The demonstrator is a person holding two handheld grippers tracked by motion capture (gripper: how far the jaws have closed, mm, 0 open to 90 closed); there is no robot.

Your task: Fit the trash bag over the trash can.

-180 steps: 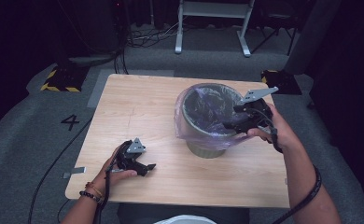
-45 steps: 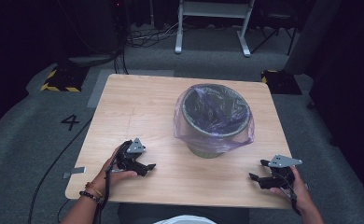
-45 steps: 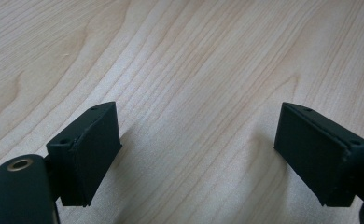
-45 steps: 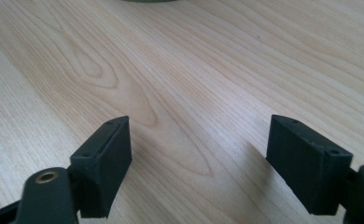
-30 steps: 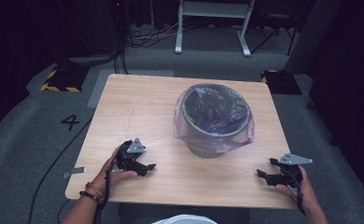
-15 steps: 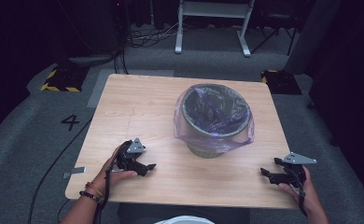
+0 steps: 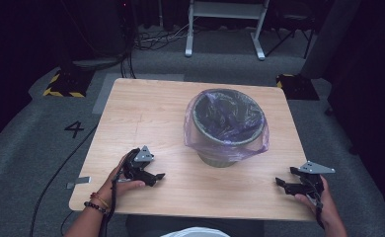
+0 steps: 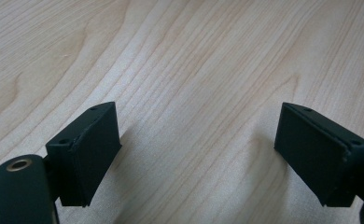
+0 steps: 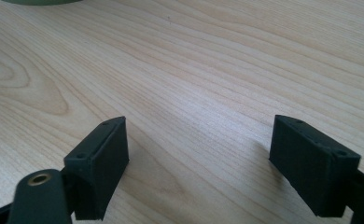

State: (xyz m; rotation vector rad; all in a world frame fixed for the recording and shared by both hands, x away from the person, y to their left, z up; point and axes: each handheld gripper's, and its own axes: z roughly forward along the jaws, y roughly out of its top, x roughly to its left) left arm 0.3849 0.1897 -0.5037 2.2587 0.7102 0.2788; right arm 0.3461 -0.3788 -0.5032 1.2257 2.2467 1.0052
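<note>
One round grey-green waste bin (image 7: 226, 129), lined with one translucent purple plastic bag (image 7: 200, 134), stands just right of the centre of the pale wooden table (image 7: 146, 111). Two grippers rest on the near edge: the left gripper (image 7: 153, 177) at seven o'clock, the right gripper (image 7: 285, 183) at five, both with jaws spread and empty. The lining looks finished; I judge no further grasp is needed.

The lined bin (image 7: 226, 129) stands on the bench's (image 7: 146, 113) middle right, the sole obstacle; bare wood lies open left of it and along the near edge; each gripper's jaws gape over clear wood.
</note>
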